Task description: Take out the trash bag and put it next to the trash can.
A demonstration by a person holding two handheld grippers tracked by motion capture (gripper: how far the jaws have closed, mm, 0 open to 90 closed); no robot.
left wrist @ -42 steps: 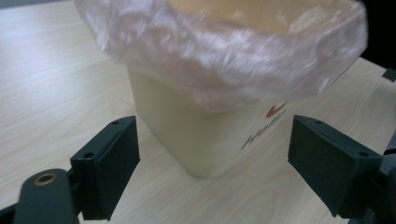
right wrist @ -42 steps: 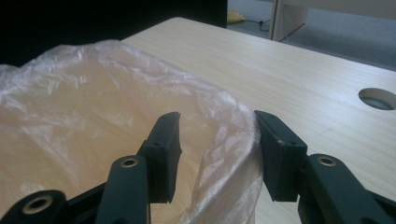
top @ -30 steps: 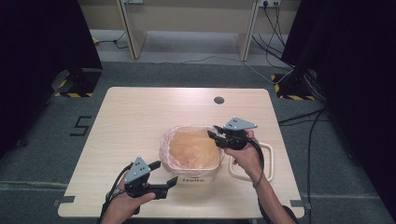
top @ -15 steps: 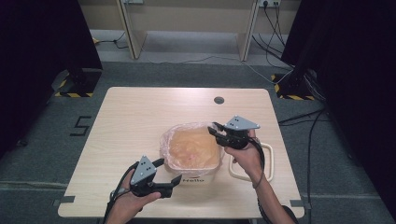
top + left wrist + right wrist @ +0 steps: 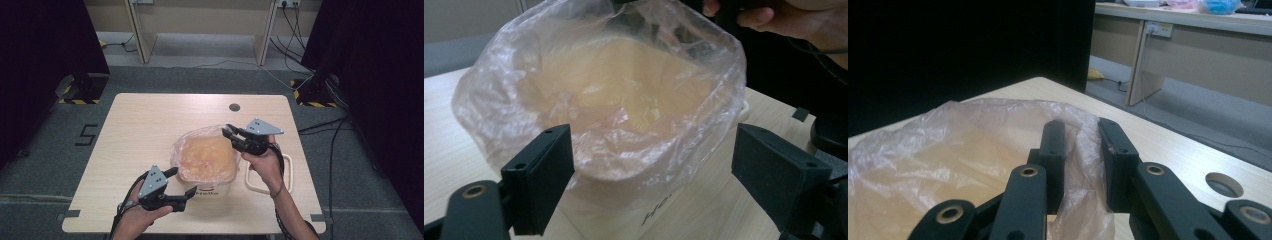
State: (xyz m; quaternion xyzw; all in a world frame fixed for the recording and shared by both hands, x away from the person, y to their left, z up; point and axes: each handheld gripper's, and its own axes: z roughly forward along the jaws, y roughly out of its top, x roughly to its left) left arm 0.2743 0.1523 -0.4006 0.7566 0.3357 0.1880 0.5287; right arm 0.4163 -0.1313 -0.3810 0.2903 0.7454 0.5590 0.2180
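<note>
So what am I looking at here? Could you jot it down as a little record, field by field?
Setting: light wooden table with a round cable hole
Main thing: cream bin lined with a thin clear plastic bag
Right gripper: at the bag's far rim; its jaws have just been closing, a fold of the film between them
Left gripper: wide open, just in front of the bin's near side, touching nothing
Beside the bin: cream loop handle lying on the table
Stage: bag being fitted to the bin
</note>
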